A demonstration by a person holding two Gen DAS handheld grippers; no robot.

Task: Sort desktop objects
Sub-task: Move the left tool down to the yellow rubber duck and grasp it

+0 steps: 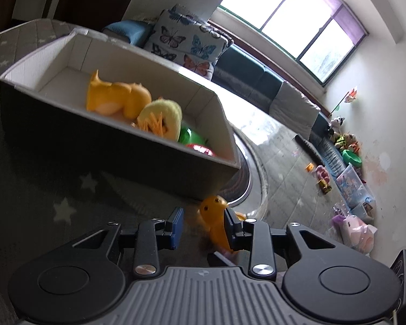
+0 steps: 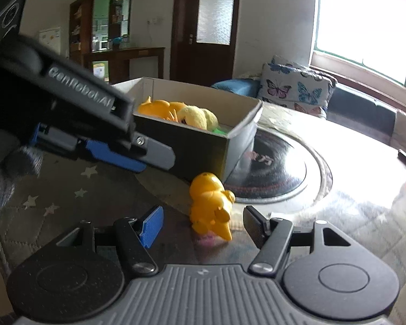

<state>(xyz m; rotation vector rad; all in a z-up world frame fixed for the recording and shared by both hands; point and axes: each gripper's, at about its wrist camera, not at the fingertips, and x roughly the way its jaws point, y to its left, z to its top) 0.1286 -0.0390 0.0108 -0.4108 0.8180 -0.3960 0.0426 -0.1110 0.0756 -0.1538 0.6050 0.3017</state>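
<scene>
Left tool [image 1: 203, 226]: jaws part-open, straddling the orange toy figure [image 1: 215, 223]. The far pad lies against the toy's side, while the blue pad [image 1: 176, 227] stands clear of it, so the toy is bracketed, not clamped.

Right tool [image 2: 203, 223]: jaws wide apart, nothing held, with the same orange toy figure [image 2: 211, 205] just ahead between its pads. Likely it waits as a steadying or alternative grasp.

Orange toy figure: lying on its side on the table [image 2: 67, 197], just beside the near corner of the storage box [image 2: 203, 146], apparently the next item to be sorted.

Storage box [image 1: 94, 146]: open-topped, already containing an orange plush [image 1: 116, 97], a yellow plush [image 1: 162, 117] and green and red items, evidently the collection point.
</scene>
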